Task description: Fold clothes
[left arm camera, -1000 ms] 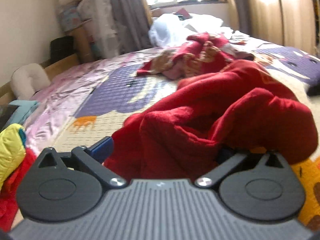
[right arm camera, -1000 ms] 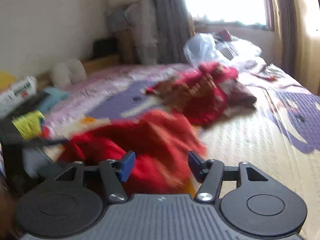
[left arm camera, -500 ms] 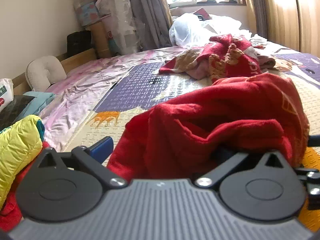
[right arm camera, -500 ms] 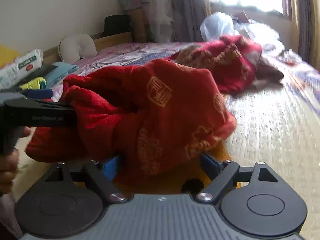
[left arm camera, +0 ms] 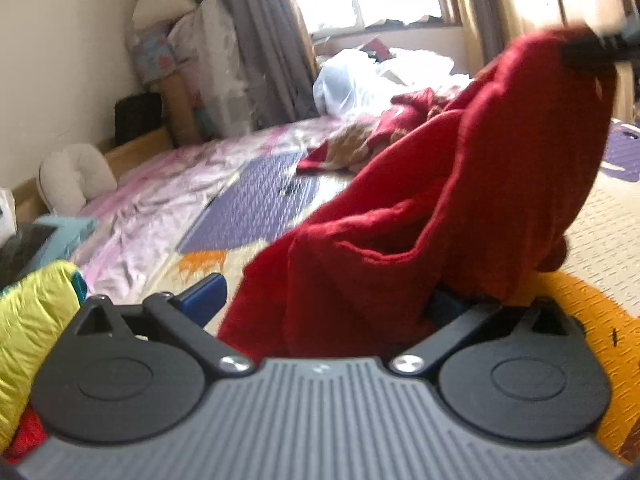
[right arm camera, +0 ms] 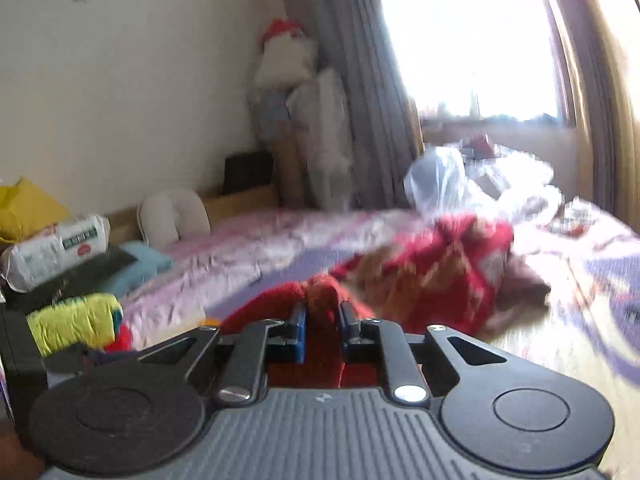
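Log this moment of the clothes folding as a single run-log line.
phase: lifting | right gripper: shut on red garment, raised | left gripper: open, garment between fingers | surface: bed | second red pile: untouched

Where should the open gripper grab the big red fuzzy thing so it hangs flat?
The right gripper already pinches one bunch of the red garment and holds it high. The left gripper should probably pinch the low edge draped between its fingers, coming straight forward from below, since that cloth sags there and the rest slopes up.
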The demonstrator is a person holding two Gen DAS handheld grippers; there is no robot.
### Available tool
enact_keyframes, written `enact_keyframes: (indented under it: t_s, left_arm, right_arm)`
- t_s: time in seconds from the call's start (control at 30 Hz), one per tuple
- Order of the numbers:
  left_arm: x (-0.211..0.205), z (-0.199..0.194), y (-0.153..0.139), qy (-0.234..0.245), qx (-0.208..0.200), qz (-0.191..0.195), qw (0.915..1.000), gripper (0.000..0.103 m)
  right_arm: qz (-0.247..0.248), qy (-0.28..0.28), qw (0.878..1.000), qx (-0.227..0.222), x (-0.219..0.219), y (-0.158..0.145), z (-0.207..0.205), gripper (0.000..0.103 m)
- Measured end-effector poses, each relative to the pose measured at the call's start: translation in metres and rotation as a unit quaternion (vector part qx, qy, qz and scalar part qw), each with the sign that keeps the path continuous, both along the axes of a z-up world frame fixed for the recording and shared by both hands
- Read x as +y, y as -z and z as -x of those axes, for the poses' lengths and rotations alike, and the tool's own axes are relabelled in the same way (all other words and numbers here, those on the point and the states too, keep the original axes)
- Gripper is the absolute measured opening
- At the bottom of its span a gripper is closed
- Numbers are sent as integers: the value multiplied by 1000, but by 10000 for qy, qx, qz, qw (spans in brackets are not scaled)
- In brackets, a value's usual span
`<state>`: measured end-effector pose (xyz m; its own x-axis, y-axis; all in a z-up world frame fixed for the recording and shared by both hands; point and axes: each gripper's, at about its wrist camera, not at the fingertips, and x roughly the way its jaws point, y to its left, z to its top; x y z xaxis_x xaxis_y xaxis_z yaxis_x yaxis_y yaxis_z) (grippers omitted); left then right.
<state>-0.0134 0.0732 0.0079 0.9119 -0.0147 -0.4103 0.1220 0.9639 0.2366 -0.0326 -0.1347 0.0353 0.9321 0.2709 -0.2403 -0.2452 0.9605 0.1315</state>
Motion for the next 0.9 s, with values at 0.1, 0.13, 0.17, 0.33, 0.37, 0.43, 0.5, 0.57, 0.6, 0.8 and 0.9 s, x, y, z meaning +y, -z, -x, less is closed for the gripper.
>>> enact_keyframes:
  t_s: [0.1,0.13,0.17,0.33,0.37,0.43,0.5,0.57,0.6,0.8,0.9]
  left_arm:
    - [-2,1,-1,-138,-76,-153,9998,103]
    - [-2,0,1,-183,-41,-190,9996,103]
    - [-1,-2,2,-185,30,-182,9997,103]
    - [-1,-3,8,-119,220,-226,9994,103]
    - [-1,-1,8,-120,205,-259,9994,103]
    - [-1,2,8,-118,191,-303,9993,103]
    - [1,2,8,-115,219,-326,9992,103]
    - [2,3,10,-126,252,-350,9990,103]
    - [3,3,10,-134,265,-348,9990,103]
    - [4,2,11,-197,284,-307,9989,103]
    - [2,2,11,-223,287,-292,9989,103]
  right_arm:
    - [-43,19,9993,-383,-1,-21,11,0]
    - [-33,23,9990,-435,-2,-27,13,0]
    - [-23,27,9988,-487,-3,-32,15,0]
    - [238,158,9994,-215,-8,-33,15,5]
    - [262,179,9995,-95,-9,-27,15,11]
    - [213,145,9996,91,-11,-11,22,19]
    - [165,112,9994,278,-13,5,29,20]
    - [116,78,9988,464,-15,22,35,24]
    - [92,61,9984,557,-15,30,39,27]
    - [-78,-293,9940,1047,-8,78,63,71]
    - [29,-455,9919,1183,10,98,63,71]
